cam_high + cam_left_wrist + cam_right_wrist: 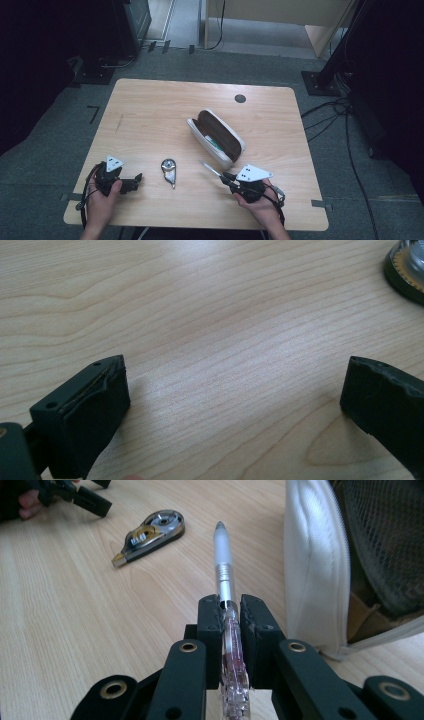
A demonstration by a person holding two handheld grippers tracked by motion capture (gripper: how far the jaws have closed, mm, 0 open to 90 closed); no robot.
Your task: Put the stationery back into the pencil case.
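A clear pen with a frosted cap sticks forward out of my right gripper, whose jaws are shut on its barrel. From above, the pen juts from the right gripper toward the open white pencil case, just off the table. My left gripper rests near the front left edge, jaws wide apart with bare wood between them. A correction tape dispenser lies flat between the two grippers; its rim shows at the top right of the left gripper view.
The wooden table has a round cable hole at the back. The pencil case's white shell stands close on the right of the pen. Dark stands and cables ring the table on the floor.
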